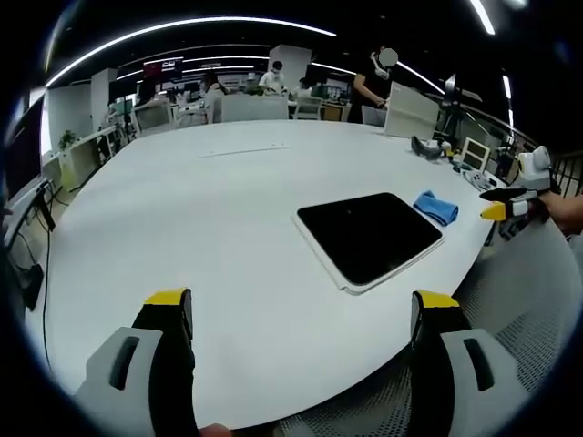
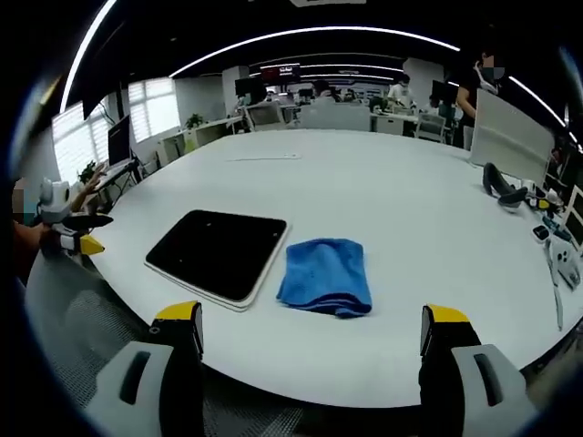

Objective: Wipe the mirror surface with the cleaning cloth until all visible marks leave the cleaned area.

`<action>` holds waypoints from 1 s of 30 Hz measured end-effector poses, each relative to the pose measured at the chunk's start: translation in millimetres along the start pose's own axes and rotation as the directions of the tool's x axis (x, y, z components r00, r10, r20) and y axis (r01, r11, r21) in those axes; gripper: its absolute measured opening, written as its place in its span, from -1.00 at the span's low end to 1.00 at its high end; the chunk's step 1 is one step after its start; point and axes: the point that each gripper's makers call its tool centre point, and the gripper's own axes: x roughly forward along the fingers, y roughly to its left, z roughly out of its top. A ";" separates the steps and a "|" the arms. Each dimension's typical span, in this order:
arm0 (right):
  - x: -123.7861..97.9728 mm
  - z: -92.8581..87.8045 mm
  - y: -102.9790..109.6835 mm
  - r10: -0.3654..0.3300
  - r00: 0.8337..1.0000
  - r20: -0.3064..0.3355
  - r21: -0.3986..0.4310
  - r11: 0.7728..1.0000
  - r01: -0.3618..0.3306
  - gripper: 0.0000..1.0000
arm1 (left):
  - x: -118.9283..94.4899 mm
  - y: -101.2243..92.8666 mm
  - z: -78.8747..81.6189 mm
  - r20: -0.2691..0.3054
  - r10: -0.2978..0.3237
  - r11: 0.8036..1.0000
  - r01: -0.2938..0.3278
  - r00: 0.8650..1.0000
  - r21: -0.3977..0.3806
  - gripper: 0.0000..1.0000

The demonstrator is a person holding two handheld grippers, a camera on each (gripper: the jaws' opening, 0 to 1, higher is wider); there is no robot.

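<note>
One mirror (image 2: 219, 253) flat, cloth (image 2: 326, 276) beside

Mirror (image 2: 219, 255) flat on table (image 2: 410, 209); cloth (image 2: 326, 276) just right of it, apart.

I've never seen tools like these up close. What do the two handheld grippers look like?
Each gripper has two black jaws with yellow tips and chunky light-grey housings bearing dark slots: left gripper, right gripper. Seen from the side, the grippers look slim and pointed, black and grey with a yellow tip.
</note>
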 end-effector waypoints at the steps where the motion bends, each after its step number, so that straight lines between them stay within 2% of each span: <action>1: -0.5 0.7 0.3 0.001 1.000 -0.004 -0.004 1.000 -0.001 0.97 | 0.5 -0.6 -0.3 0.000 -0.005 1.000 0.005 1.000 0.001 0.97; 5: -2.2 8.1 -5.1 -0.017 1.000 -0.009 -0.014 1.000 0.017 0.97 | 0.8 -2.7 2.2 0.015 -0.018 1.000 0.018 1.000 -0.004 0.97; 8: -5.6 22.6 -15.9 -0.050 0.999 -0.006 0.025 0.998 0.050 0.97 | 3.0 -6.6 2.1 0.018 -0.034 0.999 0.034 0.999 -0.017 0.97; 10: -6.6 30.8 -20.6 -0.068 0.998 -0.003 0.026 0.997 0.068 0.97 | 3.1 -9.8 4.4 0.008 -0.041 0.997 0.041 0.999 0.065 0.98; 11: -6.4 36.1 -25.0 -0.081 0.997 -0.006 0.013 0.997 0.081 0.97 | 2.8 -9.2 8.8 0.028 -0.033 0.996 0.030 0.999 0.089 0.98; 12: -11.0 55.2 -39.1 -0.119 0.993 0.008 0.103 0.988 0.118 0.97 | -0.6 -10.7 9.2 0.039 -0.038 0.995 0.034 0.999 0.092 0.98; 13: -11.5 57.8 -41.5 -0.125 0.992 0.007 0.105 0.987 0.123 0.97 | -0.9 -10.2 9.1 0.039 -0.035 0.995 0.032 0.999 0.096 0.98; 16: -4.5 64.6 -40.6 -0.103 0.995 0.008 0.084 0.991 0.102 0.87 | 2.8 -10.5 6.9 0.027 -0.045 0.996 0.043 0.999 0.084 0.98; 18: 5.6 66.3 -33.7 -0.056 0.998 0.011 0.051 0.997 0.055 0.86 | 2.6 -9.2 9.8 0.038 -0.039 0.994 0.035 0.999 0.102 0.98; 21: 21.4 52.7 -24.8 -0.001 0.998 -0.064 0.050 0.999 0.004 0.75 | 1.5 -3.0 4.7 0.007 0.002 0.995 -0.003 1.000 0.100 0.98; 23: 36.9 48.1 -22.7 0.024 0.998 -0.066 0.023 0.999 -0.023 0.66 | 2.1 -0.8 9.0 0.026 0.005 0.996 -0.007 1.000 0.090 0.98; 26: 58.2 22.6 -23.2 0.052 0.984 -0.170 -0.018 0.998 -0.056 0.45 | -2.3 7.5 8.0 0.038 0.046 0.995 -0.049 0.998 0.082 0.98; 27: 63.3 21.9 -24.7 0.049 0.985 -0.163 -0.017 0.999 -0.052 0.39 | -2.7 11.2 8.6 0.040 0.059 0.996 -0.062 0.997 0.066 0.98; 30: 72.8 21.4 -22.0 0.065 0.984 -0.165 -0.020 0.997 -0.069 0.21 | -1.0 9.7 10.5 0.039 0.059 0.992 -0.063 0.998 0.110 0.98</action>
